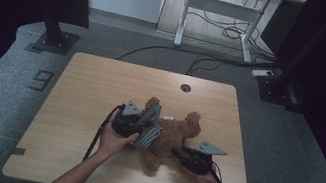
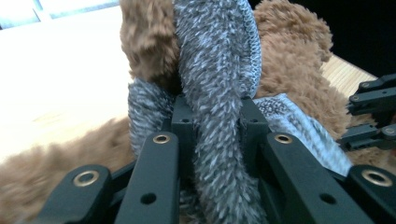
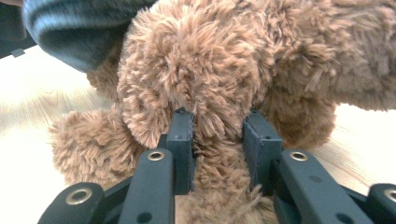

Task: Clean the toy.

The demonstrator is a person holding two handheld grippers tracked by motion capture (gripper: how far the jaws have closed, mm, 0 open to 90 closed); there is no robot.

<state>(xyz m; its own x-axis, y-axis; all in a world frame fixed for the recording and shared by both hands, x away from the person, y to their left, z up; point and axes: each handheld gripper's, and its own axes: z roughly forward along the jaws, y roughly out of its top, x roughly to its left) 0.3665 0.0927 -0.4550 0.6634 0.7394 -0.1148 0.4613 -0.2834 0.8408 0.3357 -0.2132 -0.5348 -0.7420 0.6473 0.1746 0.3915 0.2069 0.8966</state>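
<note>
Brown plush teddy bear (image 1: 174, 135), mid-desk (image 1: 100, 90): limb clamped in right tool (image 3: 218, 135) as anchor. Grey fuzzy knitted garment (image 2: 215, 93), clamped in left tool (image 2: 212, 116), apparently for dressing.

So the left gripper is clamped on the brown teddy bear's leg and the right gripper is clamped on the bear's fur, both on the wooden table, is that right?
Not quite. The left gripper is clamped on the grey fuzzy cloth draped over the teddy bear, not on a leg; the left gripper view shows this. The rest holds: the right gripper pinches brown fur, on the wooden table.
</note>
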